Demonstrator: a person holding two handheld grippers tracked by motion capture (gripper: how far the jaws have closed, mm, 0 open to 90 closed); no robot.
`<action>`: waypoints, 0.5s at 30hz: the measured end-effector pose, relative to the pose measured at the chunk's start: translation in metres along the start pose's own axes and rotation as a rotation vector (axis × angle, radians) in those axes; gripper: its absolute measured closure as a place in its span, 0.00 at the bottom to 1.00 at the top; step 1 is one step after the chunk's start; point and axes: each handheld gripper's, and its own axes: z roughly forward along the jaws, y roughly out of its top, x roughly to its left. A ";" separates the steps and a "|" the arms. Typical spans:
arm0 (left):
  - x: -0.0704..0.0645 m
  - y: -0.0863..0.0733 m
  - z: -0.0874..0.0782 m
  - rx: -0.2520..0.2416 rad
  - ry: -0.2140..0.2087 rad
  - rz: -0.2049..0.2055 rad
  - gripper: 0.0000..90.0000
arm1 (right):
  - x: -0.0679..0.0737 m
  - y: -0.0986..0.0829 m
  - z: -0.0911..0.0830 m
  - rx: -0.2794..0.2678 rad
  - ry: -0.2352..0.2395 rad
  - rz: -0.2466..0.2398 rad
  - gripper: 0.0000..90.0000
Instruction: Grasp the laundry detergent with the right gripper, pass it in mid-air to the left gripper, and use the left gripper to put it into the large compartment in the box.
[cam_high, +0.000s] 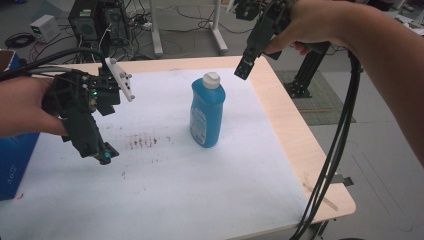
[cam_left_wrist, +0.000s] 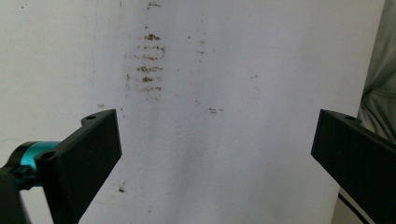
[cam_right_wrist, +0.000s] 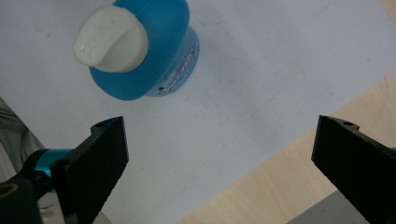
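**Both claws spread, bottle standing untouched**

The right gripper (cam_right_wrist: 219, 154) is held in the air with its two black jaws spread wide apart and nothing between them. In the right gripper view the blue plastic bottle with a white cap (cam_right_wrist: 140, 51) stands upright ahead of the jaws, nearer the left jaw, apart from both. Below the gap between the jaws lies the white sheet covering the table (cam_right_wrist: 243, 84), and the bare pale wooden table edge (cam_right_wrist: 261, 186) runs under the right jaw. In the high view this gripper (cam_high: 243, 67) hangs just beside the bottle's cap (cam_high: 211, 79), without contact.

The left gripper (cam_left_wrist: 215, 149) likewise has its jaws spread wide, holding nothing. A patch of brown smudges (cam_left_wrist: 147, 60) marks the sheet ahead of the left jaw. In the high view the left gripper (cam_high: 102, 152) is well apart from the bottle (cam_high: 206, 112), with the smudges (cam_high: 142, 141) lying between them.
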 end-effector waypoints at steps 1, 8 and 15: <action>0.000 0.000 0.000 0.000 0.000 0.001 0.02 | 0.002 -0.003 0.002 0.003 0.000 0.014 0.04; -0.001 -0.002 0.001 -0.004 -0.003 -0.003 0.02 | 0.007 -0.013 0.008 0.000 0.004 0.084 0.03; -0.002 -0.003 0.004 0.000 -0.003 -0.003 0.02 | 0.012 -0.022 0.015 -0.025 0.002 0.152 0.04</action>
